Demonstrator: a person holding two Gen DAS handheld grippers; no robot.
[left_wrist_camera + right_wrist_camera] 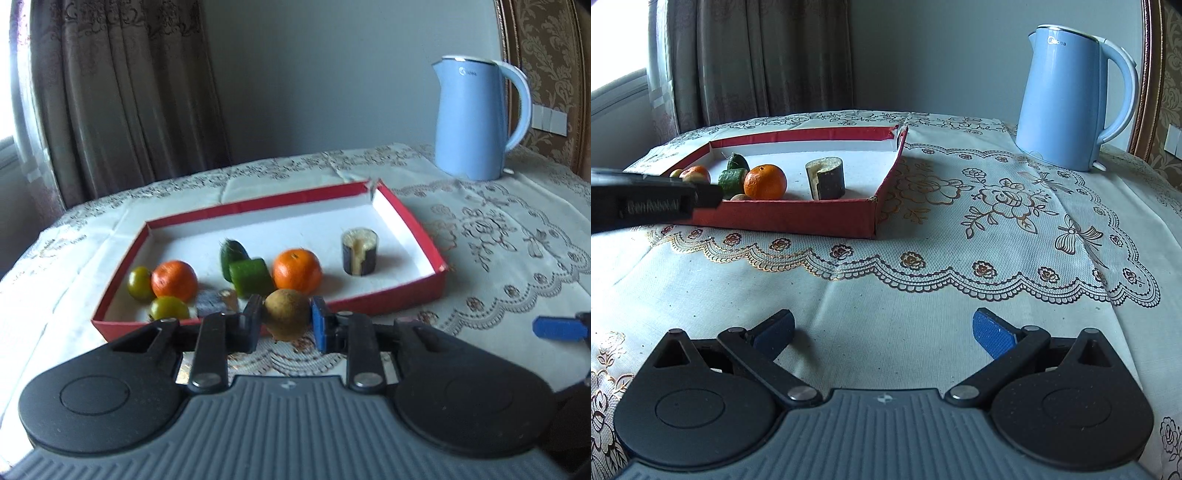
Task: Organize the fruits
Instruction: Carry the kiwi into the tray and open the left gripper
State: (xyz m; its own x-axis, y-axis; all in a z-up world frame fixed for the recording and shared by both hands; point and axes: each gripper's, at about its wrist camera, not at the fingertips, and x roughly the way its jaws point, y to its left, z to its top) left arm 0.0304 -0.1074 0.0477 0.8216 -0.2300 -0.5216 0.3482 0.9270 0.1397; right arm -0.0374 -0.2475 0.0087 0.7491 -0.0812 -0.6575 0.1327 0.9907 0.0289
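My left gripper (286, 322) is shut on a brown round fruit (287, 314) and holds it just over the near rim of the red tray (406, 291). In the tray lie two oranges (297, 268) (174, 280), two small green fruits (140, 282) (169, 308), two green cucumber pieces (251, 275) and a dark cut cylinder (359, 255). My right gripper (882, 332) is open and empty, low over the tablecloth, to the right of the tray (798, 216). The left gripper's body (646, 205) shows at the left of the right wrist view.
A light blue electric kettle (476, 118) (1067, 99) stands at the back right of the table. A patterned lace cloth (997, 229) covers the table. Curtains hang behind at the left. A small grey-brown item (212, 299) lies by the tray's near wall.
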